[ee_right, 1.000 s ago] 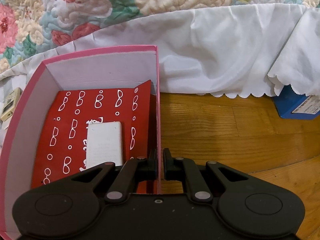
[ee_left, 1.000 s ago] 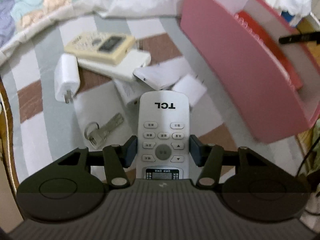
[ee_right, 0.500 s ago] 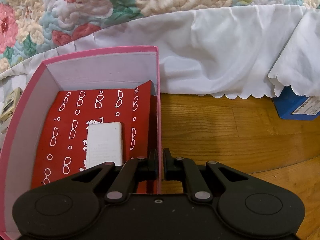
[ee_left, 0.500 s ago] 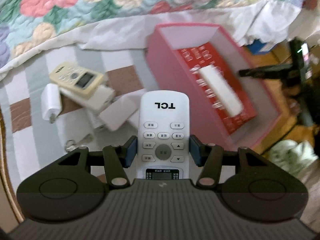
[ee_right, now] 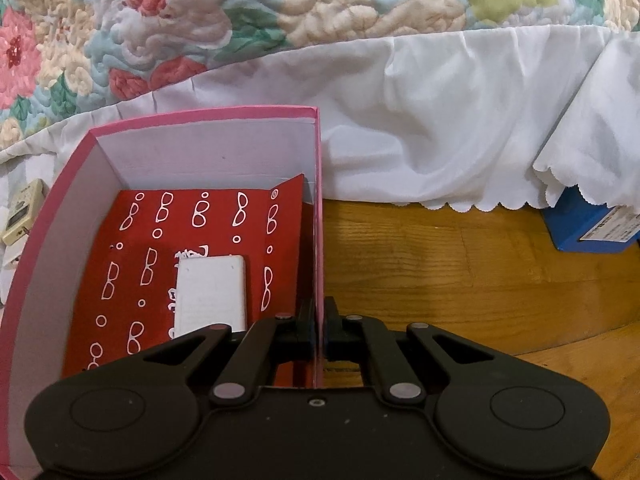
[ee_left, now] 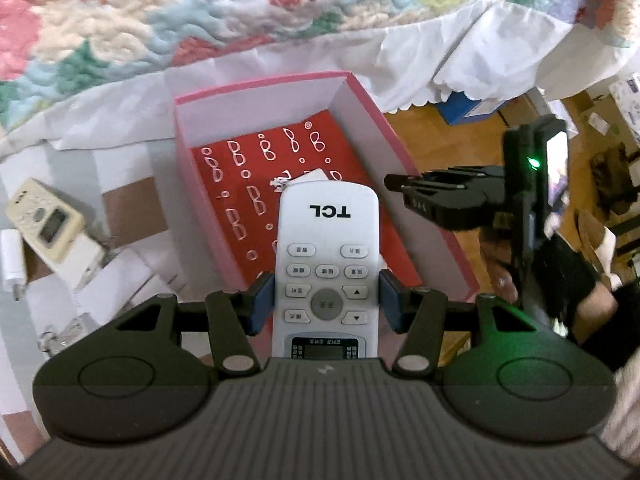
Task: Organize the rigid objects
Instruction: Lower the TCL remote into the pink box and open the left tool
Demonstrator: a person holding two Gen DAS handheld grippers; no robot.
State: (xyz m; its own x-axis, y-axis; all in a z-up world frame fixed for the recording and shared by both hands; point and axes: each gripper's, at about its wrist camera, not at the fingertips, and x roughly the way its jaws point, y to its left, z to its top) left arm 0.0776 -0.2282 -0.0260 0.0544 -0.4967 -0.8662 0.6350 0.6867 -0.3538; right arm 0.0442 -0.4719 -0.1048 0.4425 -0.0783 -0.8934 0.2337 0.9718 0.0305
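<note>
Nearest to us, our left gripper [ee_left: 325, 306] clamps a white TCL remote control [ee_left: 326, 268] by its two long sides, the blue pads [ee_left: 262, 300] pressing just beside the button block. The remote's long axis runs straight away from us along the fingers, display end toward the gripper body, logo end pointing away and hanging over the pink box [ee_left: 256, 94].

Our right gripper [ee_right: 319, 326] is closed on the box's right wall [ee_right: 319, 240], one finger inside and one outside, the thin pink edge pinched between them.

Inside the box lies a red liner with white glasses motifs [ee_right: 132, 276], and on it a flat white rectangular device [ee_right: 211, 294], its long axis running front to back.

To the left on the striped cloth [ee_left: 128, 208] sit a cream remote with a small screen [ee_left: 46, 224] and a white charger plug [ee_left: 12, 258]. Beyond the box hang a white bed skirt [ee_right: 440, 120] and a floral quilt [ee_right: 240, 8].
</note>
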